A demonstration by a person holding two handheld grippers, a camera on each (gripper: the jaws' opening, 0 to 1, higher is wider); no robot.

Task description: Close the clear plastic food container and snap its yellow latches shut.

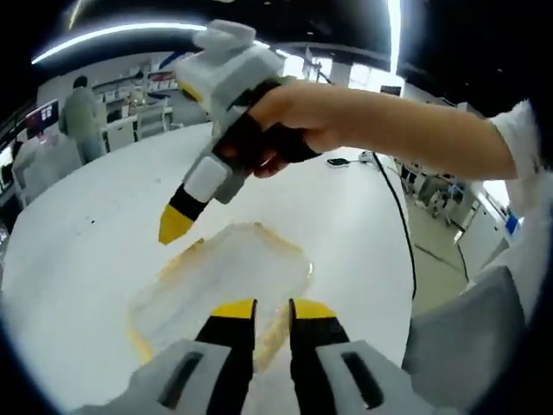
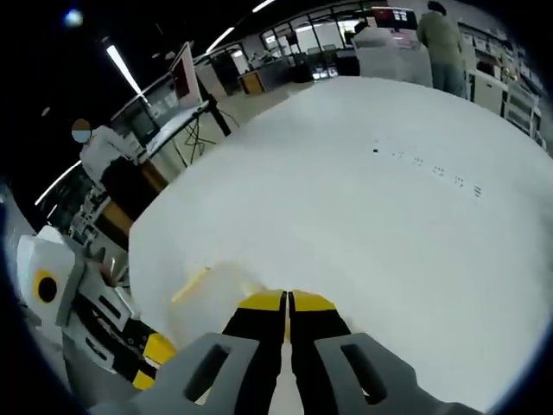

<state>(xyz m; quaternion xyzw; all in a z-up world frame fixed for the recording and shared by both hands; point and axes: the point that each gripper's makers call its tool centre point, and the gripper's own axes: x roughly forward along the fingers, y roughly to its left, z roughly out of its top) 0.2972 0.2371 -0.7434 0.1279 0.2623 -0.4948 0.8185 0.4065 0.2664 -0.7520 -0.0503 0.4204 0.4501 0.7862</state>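
The clear plastic container (image 1: pixel 226 275) lies flat on the white table (image 1: pixel 95 216), its lid on and a yellow rim around it. My left gripper (image 1: pixel 272 309) is at the container's near right edge. Its jaws stand a narrow gap apart, with a yellowish strip of the rim between them. A hand holds my right gripper (image 1: pixel 175 225) over the container's far left corner, its yellow tip pointing down and just short of the rim. In the right gripper view, my right gripper (image 2: pixel 288 301) is shut with nothing between its jaws. The blurred container (image 2: pixel 216 287) and a yellow latch (image 2: pixel 189 285) lie just left of them.
The left gripper (image 2: pixel 145 356) sits at the lower left of the right gripper view. A black cable (image 1: pixel 393 199) runs off the table's far right edge. People, desks and monitors (image 2: pixel 183 73) stand around the round table. A sleeve (image 1: pixel 462 346) is at the lower right.
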